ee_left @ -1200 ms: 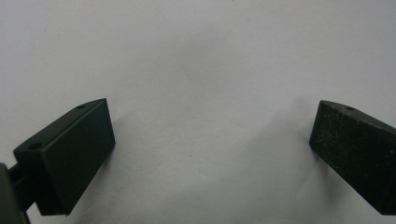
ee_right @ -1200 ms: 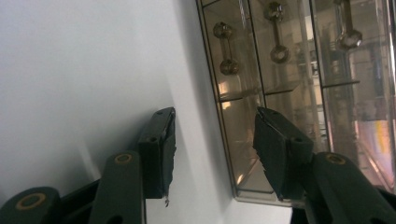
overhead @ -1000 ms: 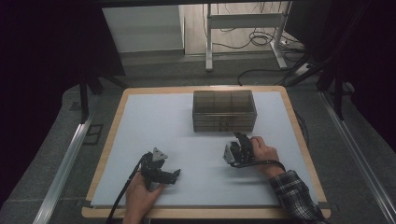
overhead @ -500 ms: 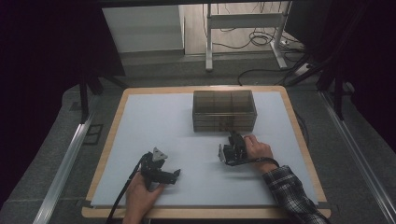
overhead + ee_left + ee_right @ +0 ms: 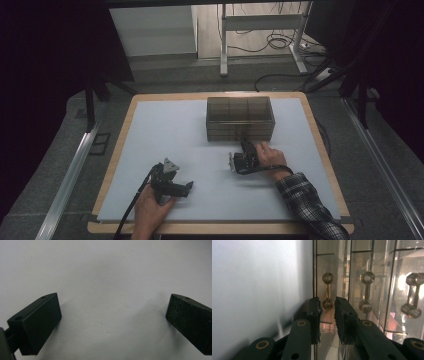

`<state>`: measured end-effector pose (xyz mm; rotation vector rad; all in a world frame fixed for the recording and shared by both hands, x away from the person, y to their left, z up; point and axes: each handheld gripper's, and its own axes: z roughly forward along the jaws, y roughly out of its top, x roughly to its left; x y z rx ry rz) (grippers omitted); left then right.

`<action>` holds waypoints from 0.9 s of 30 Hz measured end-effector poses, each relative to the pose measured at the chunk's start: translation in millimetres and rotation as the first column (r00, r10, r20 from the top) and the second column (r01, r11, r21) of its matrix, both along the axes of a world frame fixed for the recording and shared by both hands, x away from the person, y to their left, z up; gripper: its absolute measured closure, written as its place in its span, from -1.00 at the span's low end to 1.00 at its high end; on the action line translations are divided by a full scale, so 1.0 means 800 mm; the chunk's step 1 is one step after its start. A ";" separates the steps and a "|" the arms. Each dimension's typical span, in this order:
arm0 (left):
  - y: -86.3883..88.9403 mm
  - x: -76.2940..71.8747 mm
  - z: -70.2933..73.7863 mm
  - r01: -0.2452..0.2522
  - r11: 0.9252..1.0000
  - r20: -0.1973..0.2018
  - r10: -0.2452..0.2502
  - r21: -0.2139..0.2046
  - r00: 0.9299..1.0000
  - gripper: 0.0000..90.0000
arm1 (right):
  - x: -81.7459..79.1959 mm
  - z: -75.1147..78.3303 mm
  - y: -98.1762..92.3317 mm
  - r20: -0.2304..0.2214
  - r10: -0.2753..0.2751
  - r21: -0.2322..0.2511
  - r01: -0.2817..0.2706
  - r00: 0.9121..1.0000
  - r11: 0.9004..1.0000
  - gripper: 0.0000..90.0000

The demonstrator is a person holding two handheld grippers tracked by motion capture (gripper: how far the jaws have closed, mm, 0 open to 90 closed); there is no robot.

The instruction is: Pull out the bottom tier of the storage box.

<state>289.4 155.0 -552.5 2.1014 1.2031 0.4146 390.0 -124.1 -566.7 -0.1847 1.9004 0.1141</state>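
Observation:
A smoky clear drawer box [image 5: 240, 117] stands at the middle back of the white mat [image 5: 165, 130]. My right gripper [image 5: 246, 146] lies just in front of it, pointing at its front. In the right gripper view the right gripper [image 5: 327, 301] has its jaws nearly together around the end knob of a dumbbell-shaped drawer handle [image 5: 328, 290]. The jaws have just been closing, and a thin gap still shows beside the knob. My left gripper [image 5: 188, 186] rests on the mat at the near left. In its own view the left gripper [image 5: 112, 312] stands wide open over bare mat.
Two more drawer handles [image 5: 365, 291] [image 5: 412, 297] show on the box front beside the one between the jaws. The mat lies on a wooden table [image 5: 320, 145]. Metal rails [image 5: 70, 170] run along both sides, and cables [image 5: 280, 42] trail on the floor behind.
My right hand has slid left along the box's front and a little closer to it. The left hand and its gripper have stayed put.

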 end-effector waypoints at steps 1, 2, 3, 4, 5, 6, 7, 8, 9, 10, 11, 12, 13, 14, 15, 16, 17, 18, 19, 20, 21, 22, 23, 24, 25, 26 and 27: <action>0.000 0.000 0.000 0.000 1.000 0.000 0.000 0.000 1.000 -1.00 | 0.001 -0.001 0.001 0.000 0.001 -0.003 -0.001 1.000 1.000 0.66; 0.000 0.000 0.000 0.000 1.000 0.000 0.000 0.000 1.000 -1.00 | 0.002 -0.001 0.002 0.000 -0.001 -0.008 0.001 1.000 1.000 0.68; 0.000 0.000 0.000 0.000 1.000 0.000 0.000 0.000 1.000 -1.00 | 0.002 -0.002 0.002 0.000 0.004 -0.012 -0.004 1.000 1.000 0.70; 0.000 0.000 0.000 0.000 1.000 0.000 0.000 0.000 1.000 -1.00 | 0.001 -0.001 0.003 0.008 0.000 -0.012 0.000 1.000 1.000 0.73; 0.000 0.000 0.000 0.000 1.000 0.000 0.000 0.000 1.000 -1.00 | 0.002 -0.002 0.003 0.020 0.005 -0.002 -0.005 1.000 1.000 0.74; 0.000 0.000 0.000 0.000 1.000 0.000 0.000 0.000 1.000 -1.00 | 0.002 -0.001 0.004 0.013 -0.002 -0.012 0.002 1.000 1.000 0.74; 0.000 0.000 0.000 0.000 1.000 0.000 0.000 0.000 1.000 -1.00 | 0.001 -0.002 0.004 0.016 -0.007 -0.018 0.008 1.000 1.000 0.75; 0.000 0.000 0.000 0.000 1.000 0.000 0.000 0.000 1.000 -1.00 | 0.002 -0.003 0.004 0.013 0.002 -0.021 -0.001 1.000 1.000 0.76; 0.000 0.000 0.000 0.000 1.000 0.000 0.000 0.000 1.000 -1.00 | 0.001 -0.003 0.005 0.020 0.002 -0.025 -0.002 1.000 1.000 0.76; 0.000 0.000 0.000 0.000 1.000 0.000 0.000 0.000 1.000 -1.00 | 0.001 -0.003 0.005 0.024 0.001 -0.026 -0.001 1.000 1.000 0.77; 0.000 0.000 0.000 0.000 1.000 0.000 0.000 0.000 1.000 -1.00 | 0.000 -0.003 0.004 0.019 0.003 -0.021 -0.002 1.000 1.000 0.77; 0.000 0.000 0.000 0.000 1.000 0.000 0.000 0.000 1.000 -1.00 | 0.000 -0.002 0.004 0.016 0.002 -0.017 -0.002 1.000 1.000 0.77; 0.000 0.000 0.000 0.000 1.000 0.000 0.000 0.000 1.000 -1.00 | -0.001 -0.002 0.004 0.015 0.000 -0.017 0.000 1.000 1.000 0.77; 0.000 0.000 0.000 0.000 1.000 0.000 0.000 0.000 1.000 -1.00 | -0.001 -0.001 0.004 0.011 0.002 -0.015 -0.002 1.000 1.000 0.77; 0.000 0.000 0.000 0.000 1.000 0.000 0.000 0.000 1.000 -1.00 | -0.001 0.000 0.003 -0.042 0.008 -0.015 -0.009 0.999 1.000 0.77; 0.000 0.000 0.000 0.001 1.000 0.000 -0.001 0.001 1.000 -1.00 | -0.004 0.000 0.003 0.005 0.003 -0.011 -0.003 1.000 1.000 0.77; 0.000 0.000 0.000 0.001 1.000 0.000 -0.001 0.001 1.000 -1.00 | -0.005 0.000 0.002 0.000 0.006 -0.011 -0.006 1.000 1.000 0.77; 0.000 0.000 0.000 0.001 1.000 0.000 -0.001 0.001 1.000 -1.00 | -0.004 0.001 0.002 -0.049 0.015 -0.008 -0.015 0.999 1.000 0.77; 0.000 0.000 0.000 0.001 1.000 0.000 -0.001 0.001 1.000 -1.00 | -0.005 0.002 0.001 -0.053 0.017 -0.008 -0.018 0.998 1.000 0.77; 0.000 0.000 0.000 0.001 1.000 0.000 -0.001 0.001 1.000 -1.00 | -0.009 0.001 0.001 -0.003 0.011 -0.005 -0.011 1.000 1.000 0.77; 0.000 0.000 0.000 0.001 1.000 0.000 -0.001 0.001 1.000 -1.00 | -0.010 0.001 0.001 -0.005 0.017 -0.003 -0.017 1.000 1.000 0.77; 0.000 0.000 0.000 0.000 1.000 0.000 0.000 0.001 1.000 -1.00 | -0.013 0.002 0.000 -0.005 0.014 -0.004 -0.014 1.000 1.000 0.77; 0.000 0.000 0.000 0.000 1.000 0.000 0.000 0.001 1.000 -1.00 | -0.014 0.001 0.000 -0.009 0.017 0.002 -0.017 1.000 1.000 0.77; 0.000 0.000 0.000 0.000 1.000 0.000 0.000 0.000 1.000 -1.00 | -0.015 0.002 -0.001 -0.017 0.019 -0.001 -0.019 1.000 1.000 0.77; 0.000 0.000 0.000 0.000 1.000 0.000 0.000 0.000 1.000 -1.00 | -0.016 0.002 -0.001 -0.020 0.025 0.003 -0.025 0.999 1.000 0.77; 0.000 0.000 0.000 0.000 1.000 0.000 0.000 0.000 1.000 -1.00 | -0.020 0.003 -0.001 -0.007 0.006 -0.008 -0.007 1.000 1.000 0.77; 0.000 0.000 0.000 0.000 1.000 0.000 0.000 0.000 1.000 -1.00 | -0.019 0.003 -0.002 -0.025 0.027 0.005 -0.026 0.999 1.000 0.77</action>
